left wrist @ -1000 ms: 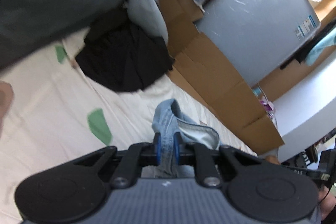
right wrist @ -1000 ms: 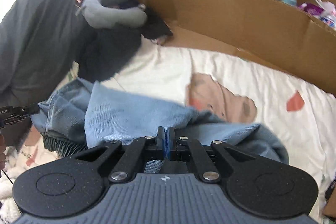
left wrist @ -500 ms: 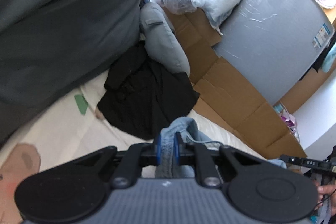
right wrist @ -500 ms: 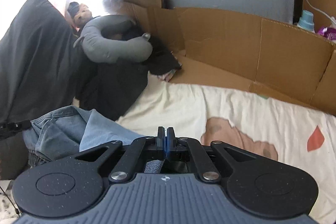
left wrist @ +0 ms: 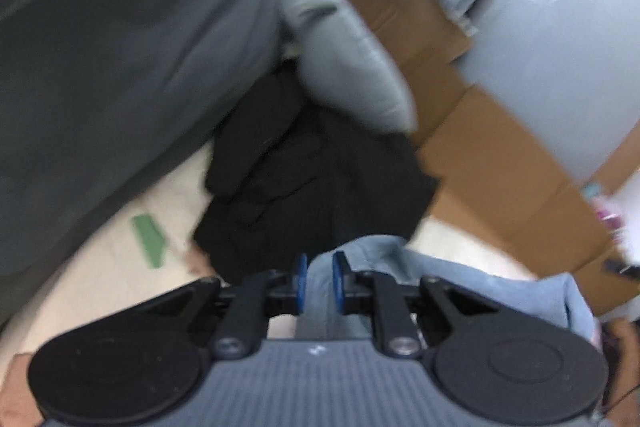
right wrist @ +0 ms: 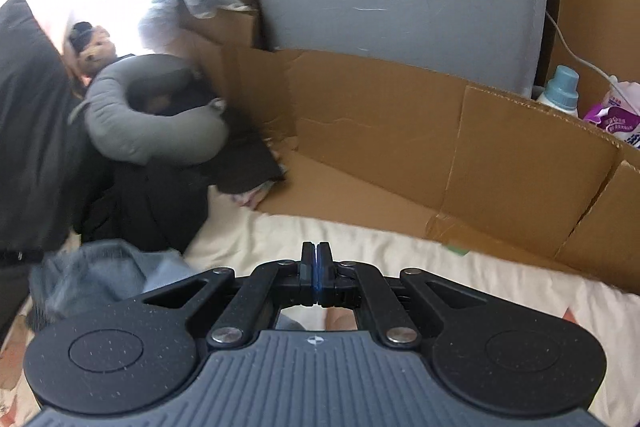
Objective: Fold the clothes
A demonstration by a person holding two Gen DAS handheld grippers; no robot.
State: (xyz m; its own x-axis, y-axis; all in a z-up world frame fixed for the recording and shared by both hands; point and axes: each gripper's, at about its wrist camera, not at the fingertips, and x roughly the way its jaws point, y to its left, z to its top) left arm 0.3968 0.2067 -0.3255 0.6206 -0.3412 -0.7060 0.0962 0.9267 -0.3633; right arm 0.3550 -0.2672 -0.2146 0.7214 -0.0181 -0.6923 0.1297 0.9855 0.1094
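Jeans gripped over the bed
Left tongs (left wrist: 319,281), jaws just widening, pinch the jeans (left wrist: 400,267); right tongs (right wrist: 316,277) fully closed, contents unclear.

You have a grey neck pillow (right wrist: 156,131) against brown cardboard (right wrist: 440,147), a bottle (right wrist: 560,91) behind it, and perhaps a plush toy (right wrist: 94,49), blurred.

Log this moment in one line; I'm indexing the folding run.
left gripper: jaws just widened, denim garment between | right gripper: jaws shut | black clothes: untouched
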